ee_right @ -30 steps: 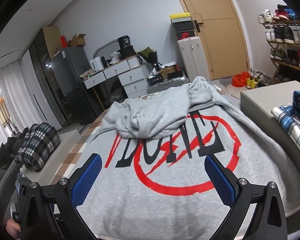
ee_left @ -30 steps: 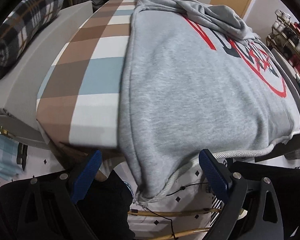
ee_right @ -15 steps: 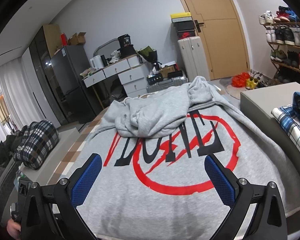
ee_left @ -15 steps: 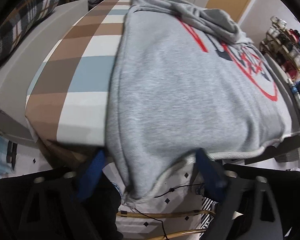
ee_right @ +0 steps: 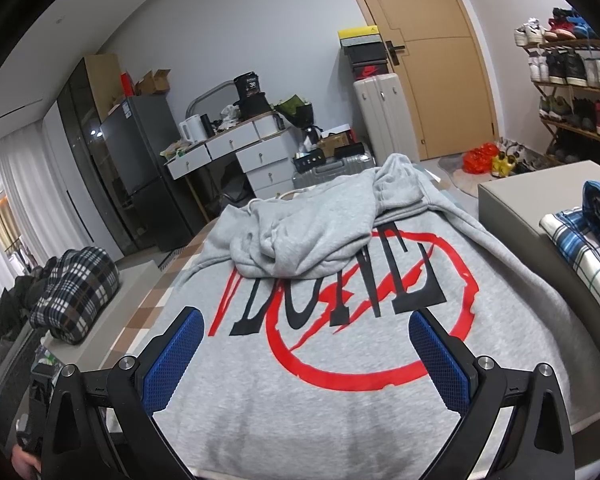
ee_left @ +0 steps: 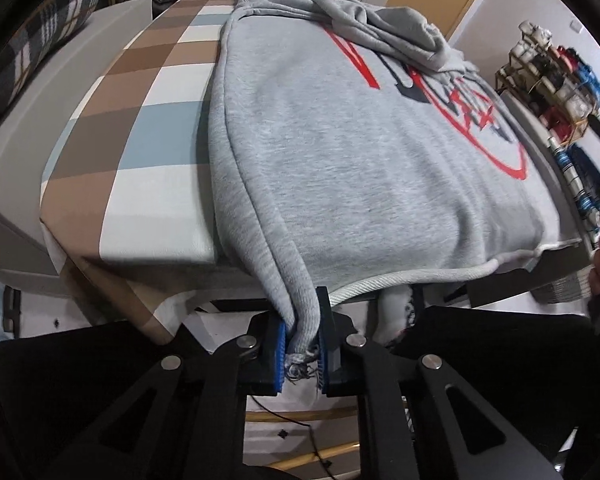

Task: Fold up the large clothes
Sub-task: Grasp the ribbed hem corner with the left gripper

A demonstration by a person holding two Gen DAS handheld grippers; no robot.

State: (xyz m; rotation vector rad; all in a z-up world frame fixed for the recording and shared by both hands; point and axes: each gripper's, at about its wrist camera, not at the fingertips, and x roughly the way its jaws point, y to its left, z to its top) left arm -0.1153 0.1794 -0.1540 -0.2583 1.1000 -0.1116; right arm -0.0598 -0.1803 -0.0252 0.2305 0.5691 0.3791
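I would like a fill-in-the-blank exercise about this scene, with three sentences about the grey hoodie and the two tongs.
1. The left tongs are shut on the bottom ____ of the grey hooded sweatshirt.
2. The right tongs hang above the sweatshirt with their blue pads wide ____.
3. The circle printed on the sweatshirt is ____ in colour.

Missing words: corner; open; red

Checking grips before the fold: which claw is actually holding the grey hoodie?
The left claw: its blue pads are shut on the grey hoodie's hanging hem corner. The right claw is open above the print.
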